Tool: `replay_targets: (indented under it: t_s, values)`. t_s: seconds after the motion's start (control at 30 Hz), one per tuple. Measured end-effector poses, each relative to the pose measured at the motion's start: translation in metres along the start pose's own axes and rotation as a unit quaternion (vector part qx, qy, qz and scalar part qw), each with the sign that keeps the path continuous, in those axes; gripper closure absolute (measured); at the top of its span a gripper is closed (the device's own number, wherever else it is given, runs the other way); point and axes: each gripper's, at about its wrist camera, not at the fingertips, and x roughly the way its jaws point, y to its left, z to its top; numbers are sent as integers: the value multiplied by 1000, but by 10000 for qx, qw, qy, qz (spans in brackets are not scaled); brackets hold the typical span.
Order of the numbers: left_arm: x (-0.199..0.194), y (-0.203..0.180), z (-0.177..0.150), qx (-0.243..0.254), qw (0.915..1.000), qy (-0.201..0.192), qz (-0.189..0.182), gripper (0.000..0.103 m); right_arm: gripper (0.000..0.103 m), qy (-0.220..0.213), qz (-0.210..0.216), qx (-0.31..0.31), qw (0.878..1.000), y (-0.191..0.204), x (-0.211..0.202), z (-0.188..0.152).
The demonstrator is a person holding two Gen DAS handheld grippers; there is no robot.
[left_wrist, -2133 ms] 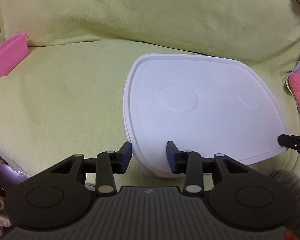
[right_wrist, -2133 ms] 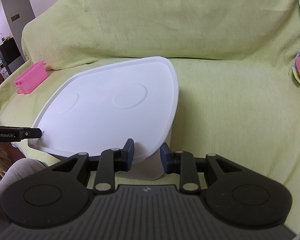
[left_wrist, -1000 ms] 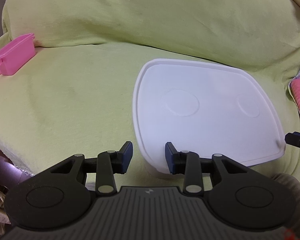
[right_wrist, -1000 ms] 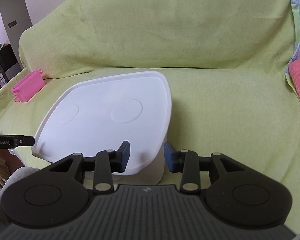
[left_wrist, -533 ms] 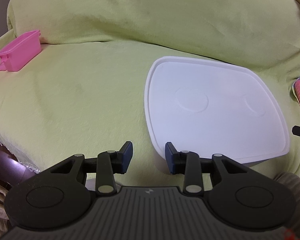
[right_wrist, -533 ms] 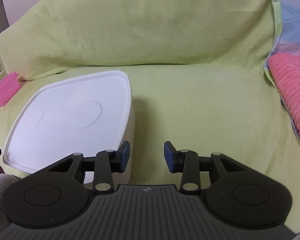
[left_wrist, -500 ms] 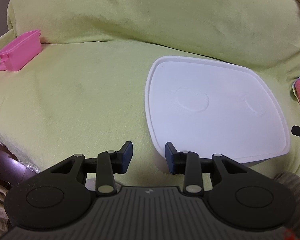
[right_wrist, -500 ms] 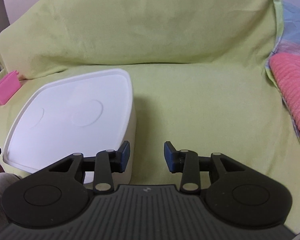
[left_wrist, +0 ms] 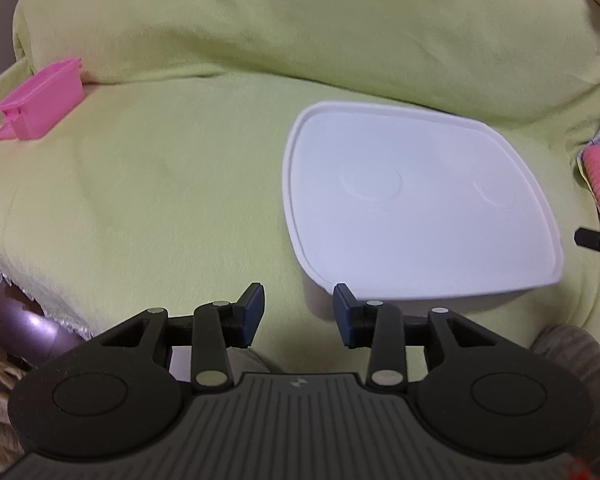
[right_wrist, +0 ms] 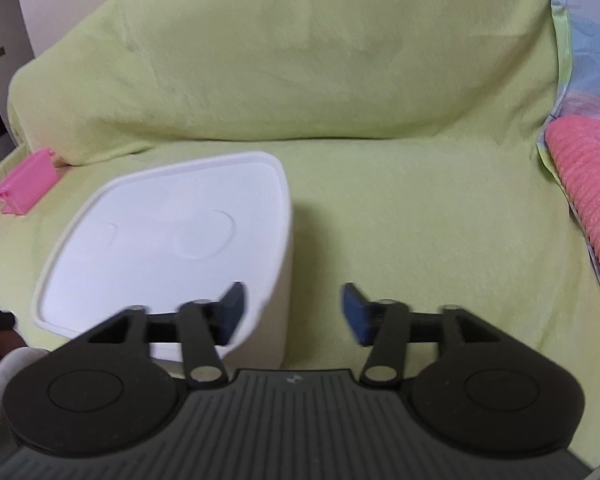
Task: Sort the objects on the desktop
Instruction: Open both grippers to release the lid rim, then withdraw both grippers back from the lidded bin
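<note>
your left tongs [left_wrist: 298, 316] and right tongs [right_wrist: 294, 312] both stand apart, holding nothing. the lidded white box [left_wrist: 412, 208] sits flat on the green sofa cover [left_wrist: 160, 184] between them, long axis running sideways. a pink bin [left_wrist: 40, 100] lies far left.

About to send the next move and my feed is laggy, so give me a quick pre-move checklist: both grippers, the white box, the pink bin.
1. Left gripper open, holding nothing: ok.
2. Right gripper open, holding nothing: ok.
3. White box lid seated flat, box resting on the green blanket: ok.
4. Neither gripper touching the box: ok.
5. Pink bin upright at the far left, apart from the box: ok.
6. Contents of box and bin: cannot tell.
</note>
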Motion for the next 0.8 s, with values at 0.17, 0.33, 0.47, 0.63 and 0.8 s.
replay_targets:
  t_s: [0.17,0.33,0.47,0.63,0.8]
  values:
    - [-9,-14,-9,67,9999,99,-93,49,24,-60,260,-103,9996,15,-21,-4]
    - [-20,-29,-12,207,9997,64,-99,37,7,-16,511,-61,9987,24,-36,-13]
    - [-28,-38,-13,322,9994,-11,-82,29,1,15,633,-60,9980,29,-49,-17]
    - [-37,-41,-18,229,9997,-28,-94,15,1,65,525,-236,9983,39,-64,-24]
    - [-46,-43,-24,99,9999,-34,-111,5,1,-71,271,-499,9984,50,-78,-30]
